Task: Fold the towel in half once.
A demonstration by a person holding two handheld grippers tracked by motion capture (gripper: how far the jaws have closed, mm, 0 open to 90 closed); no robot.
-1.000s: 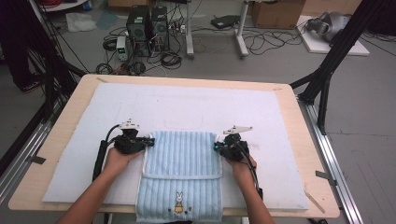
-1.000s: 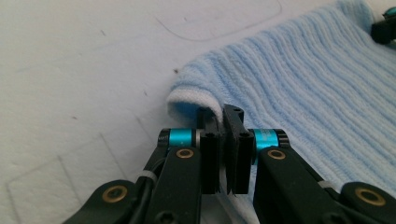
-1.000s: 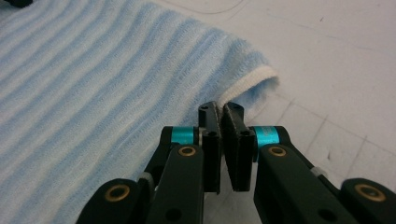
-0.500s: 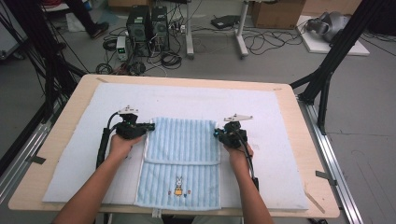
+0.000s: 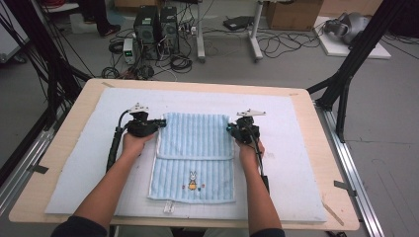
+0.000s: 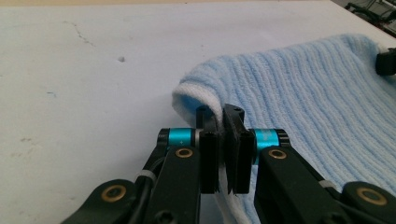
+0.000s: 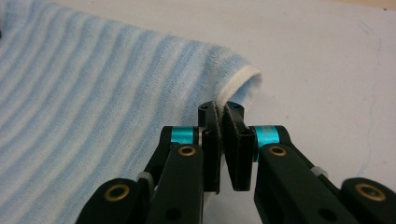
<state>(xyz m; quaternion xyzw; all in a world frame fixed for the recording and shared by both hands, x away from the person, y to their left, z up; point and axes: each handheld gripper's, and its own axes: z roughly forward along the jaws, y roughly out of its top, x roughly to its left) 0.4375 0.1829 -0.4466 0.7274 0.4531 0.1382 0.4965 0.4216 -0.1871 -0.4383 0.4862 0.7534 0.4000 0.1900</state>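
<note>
A light blue striped towel (image 5: 195,148) with a small rabbit motif lies on the white mat (image 5: 296,148), and its far part is doubled over the near part. My left gripper (image 5: 159,121) is shut on the doubled part's left corner, and my right gripper (image 5: 230,129) is shut on its right corner. In the left gripper view the towel (image 6: 303,93) curls up over the closed left gripper (image 6: 223,116), its white hem pinched between the pads. In the right gripper view the towel (image 7: 93,93) folds into the closed right gripper (image 7: 219,112) the same way.
The mat covers a wooden table (image 5: 74,113) with a bare rim all round. Black frame legs (image 5: 346,84) stand at both far corners. On the floor beyond are computers (image 5: 155,24) and cables. The right gripper's tip (image 6: 385,60) shows at the towel's far corner.
Both grippers have moved away from the person, dragging the doubled towel with them. Its near edge, which hung over the table's front, now lies on the mat.
</note>
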